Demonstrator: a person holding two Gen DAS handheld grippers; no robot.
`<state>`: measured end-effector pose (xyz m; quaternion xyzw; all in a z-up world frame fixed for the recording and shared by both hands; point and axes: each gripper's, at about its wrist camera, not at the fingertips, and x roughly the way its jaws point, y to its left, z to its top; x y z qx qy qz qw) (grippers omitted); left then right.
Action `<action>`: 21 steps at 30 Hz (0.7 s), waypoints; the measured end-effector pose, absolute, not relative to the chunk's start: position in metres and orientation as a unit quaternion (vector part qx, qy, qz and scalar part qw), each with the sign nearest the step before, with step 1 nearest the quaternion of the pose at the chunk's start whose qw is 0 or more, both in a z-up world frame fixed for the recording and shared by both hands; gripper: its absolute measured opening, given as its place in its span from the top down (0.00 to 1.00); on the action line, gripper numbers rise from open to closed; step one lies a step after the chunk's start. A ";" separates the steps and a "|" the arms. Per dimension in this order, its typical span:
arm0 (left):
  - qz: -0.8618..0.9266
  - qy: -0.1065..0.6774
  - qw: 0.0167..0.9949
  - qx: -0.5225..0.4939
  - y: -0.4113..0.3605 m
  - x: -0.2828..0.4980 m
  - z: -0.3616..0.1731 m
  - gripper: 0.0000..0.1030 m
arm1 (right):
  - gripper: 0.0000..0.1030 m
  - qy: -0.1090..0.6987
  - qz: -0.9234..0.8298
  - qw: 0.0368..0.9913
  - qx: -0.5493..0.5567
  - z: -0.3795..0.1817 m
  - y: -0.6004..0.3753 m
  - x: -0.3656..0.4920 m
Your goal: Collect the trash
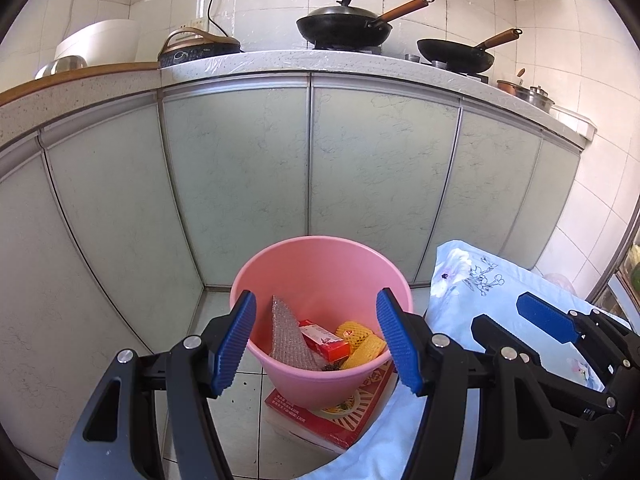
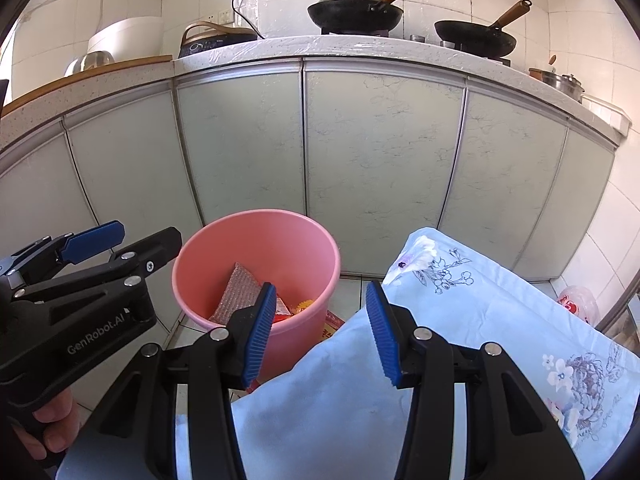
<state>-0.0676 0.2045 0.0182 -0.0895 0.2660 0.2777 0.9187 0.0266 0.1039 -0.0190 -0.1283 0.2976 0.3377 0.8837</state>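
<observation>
A pink bucket (image 1: 320,256) stands on the tiled floor before the kitchen cabinets. Inside lie a bubble-wrap piece (image 1: 288,340), a red carton (image 1: 324,339) and yellow foam netting (image 1: 360,340). My left gripper (image 1: 318,342) is open and empty, held over the bucket's near rim. The bucket also shows in the right wrist view (image 2: 256,240). My right gripper (image 2: 320,332) is open and empty, between the bucket and a pale blue flowered cloth (image 2: 480,320). The left gripper (image 2: 100,248) appears at that view's left, the right gripper (image 1: 548,320) at the left view's right.
A red flat box (image 1: 340,412) lies under the bucket. The blue cloth (image 1: 480,288) covers a surface at the right. Cabinets (image 1: 312,160) carry a counter with two woks (image 1: 344,26), an induction cooker (image 1: 200,48) and pots (image 1: 528,92). A plastic bag (image 2: 578,300) lies at far right.
</observation>
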 end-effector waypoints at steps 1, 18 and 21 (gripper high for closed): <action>0.277 0.266 0.919 -0.089 0.204 -0.068 0.019 0.40 | 0.54 0.297 0.337 0.884 -0.128 -0.019 0.103 0.026; 0.267 0.264 0.924 -0.078 0.195 -0.070 0.023 0.40 | 0.54 0.293 0.328 0.889 -0.127 -0.017 0.091 0.022; 0.264 0.264 0.925 -0.075 0.194 -0.069 0.024 0.40 | 0.54 0.293 0.326 0.890 -0.127 -0.017 0.088 0.021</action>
